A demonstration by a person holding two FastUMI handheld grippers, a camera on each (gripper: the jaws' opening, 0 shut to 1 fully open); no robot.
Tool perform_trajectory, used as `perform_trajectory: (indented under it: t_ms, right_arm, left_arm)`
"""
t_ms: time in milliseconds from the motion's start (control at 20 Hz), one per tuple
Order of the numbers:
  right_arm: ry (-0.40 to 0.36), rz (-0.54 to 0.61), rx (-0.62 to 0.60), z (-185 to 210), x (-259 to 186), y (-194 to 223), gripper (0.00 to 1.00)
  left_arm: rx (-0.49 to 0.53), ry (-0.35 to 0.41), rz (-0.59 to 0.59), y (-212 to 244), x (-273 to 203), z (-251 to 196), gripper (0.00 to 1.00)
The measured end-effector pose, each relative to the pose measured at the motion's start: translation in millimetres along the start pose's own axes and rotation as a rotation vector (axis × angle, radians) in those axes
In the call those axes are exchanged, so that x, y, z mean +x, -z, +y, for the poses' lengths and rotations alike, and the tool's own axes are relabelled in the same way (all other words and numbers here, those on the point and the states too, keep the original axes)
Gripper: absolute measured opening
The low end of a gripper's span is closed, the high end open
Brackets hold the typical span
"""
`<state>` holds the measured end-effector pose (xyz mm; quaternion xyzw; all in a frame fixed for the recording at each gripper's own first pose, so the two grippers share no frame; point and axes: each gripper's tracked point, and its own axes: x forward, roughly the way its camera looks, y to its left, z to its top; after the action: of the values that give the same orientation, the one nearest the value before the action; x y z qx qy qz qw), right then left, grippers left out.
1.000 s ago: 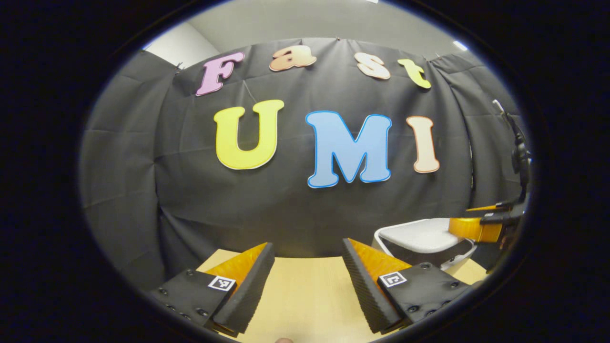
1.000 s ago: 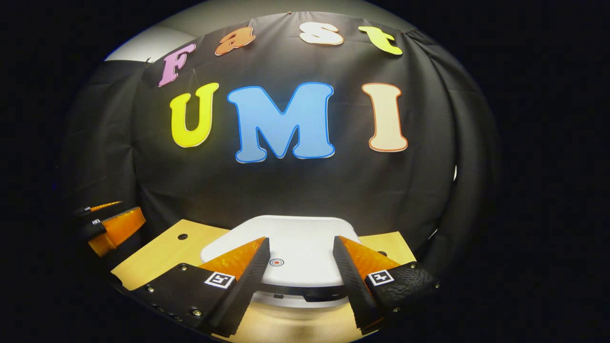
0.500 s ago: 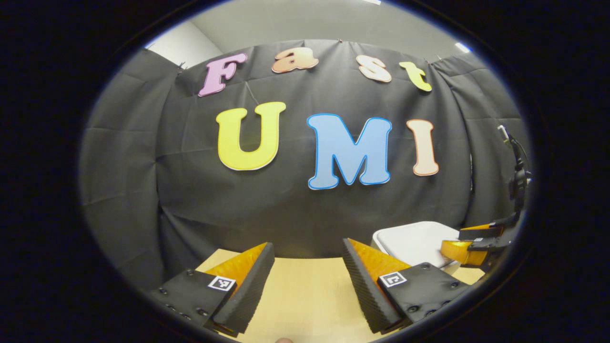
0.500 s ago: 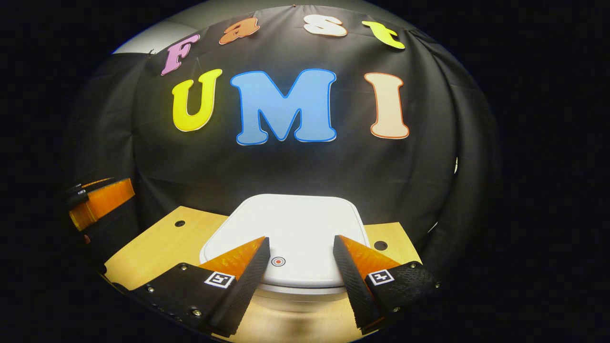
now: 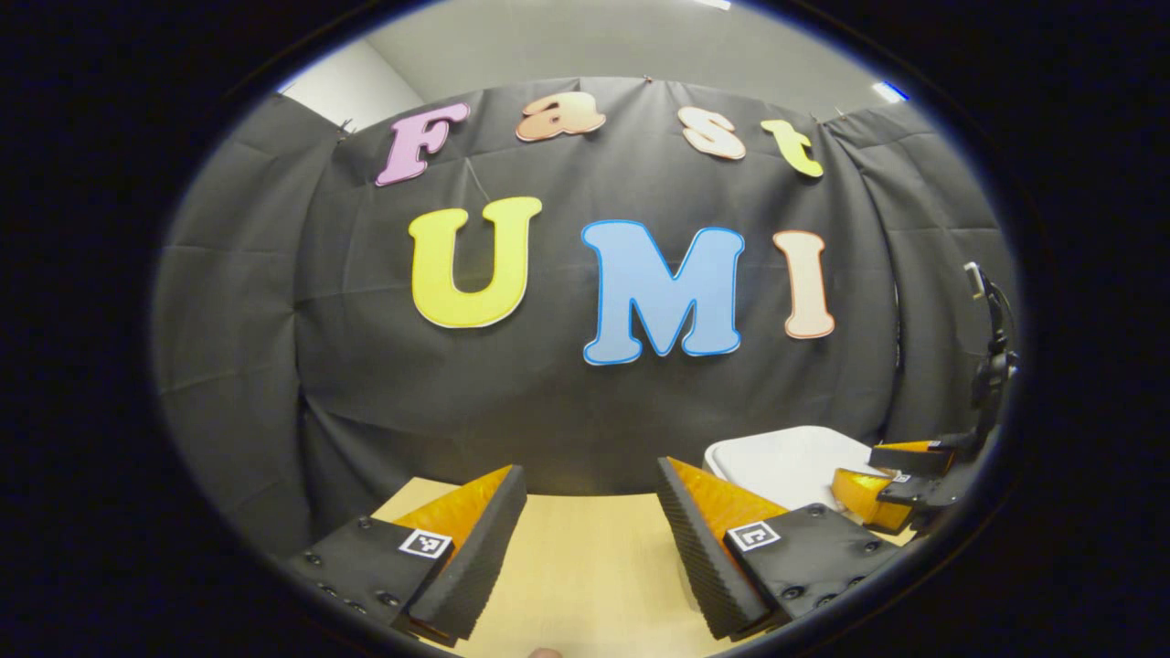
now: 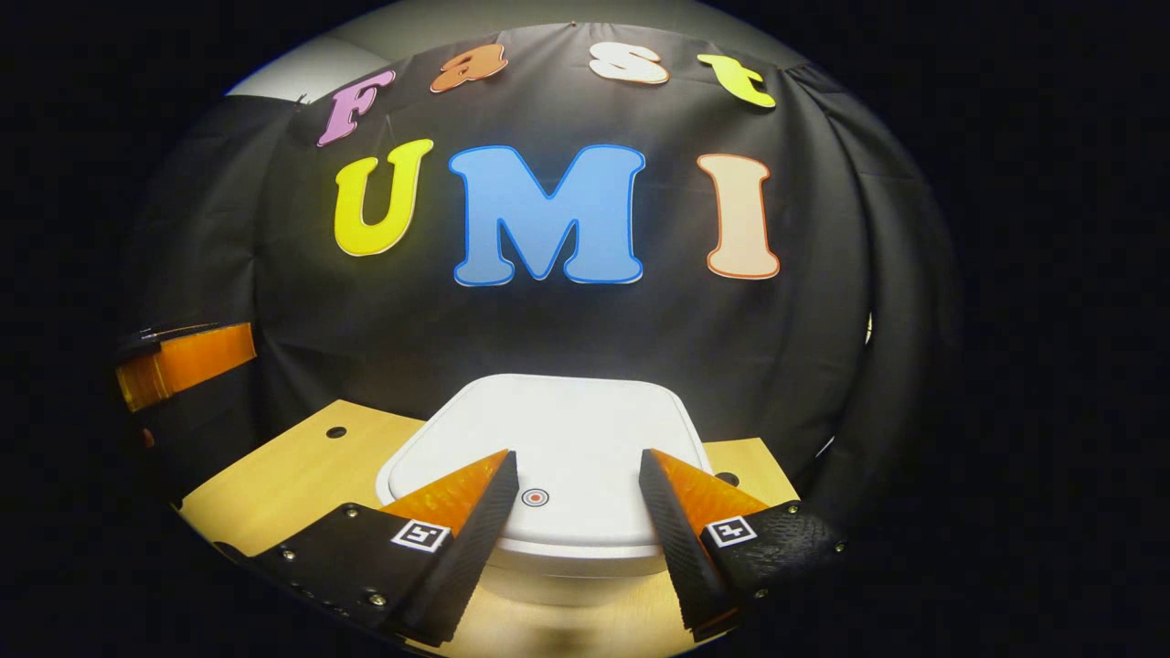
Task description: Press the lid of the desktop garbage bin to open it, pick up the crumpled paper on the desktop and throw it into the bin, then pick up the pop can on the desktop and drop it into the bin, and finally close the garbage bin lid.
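Table (image 6: 302,466): wooden top, seen beneath both grippers.
Garbage bin (image 6: 567,439): white, lid closed, set on the table directly ahead of the right gripper; seen at lower right in the left gripper view (image 5: 786,457).
Right gripper (image 6: 578,471): fingers spread apart, nothing held, lid button framed between them.
Left gripper (image 5: 592,484): fingers parted, nothing held, poised over bare table.
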<state>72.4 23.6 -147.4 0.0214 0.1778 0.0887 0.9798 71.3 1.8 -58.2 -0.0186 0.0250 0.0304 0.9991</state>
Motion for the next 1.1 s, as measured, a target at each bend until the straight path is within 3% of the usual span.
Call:
perform_trajectory:
  t_ms: [50, 1100]
  right_arm:
    - [0.000, 0.002, 0.000, 0.4, 0.4, 0.3, 0.87]
    - [-0.005, -0.033, 0.022, 0.2, -0.6, -0.1, 0.86]
  left_arm:
    - [-0.001, 0.001, -0.001, -0.9, -1.2, -0.7, 0.94]
    - [-0.002, -0.005, -0.031, -12.7, -16.4, -4.0, 0.96]
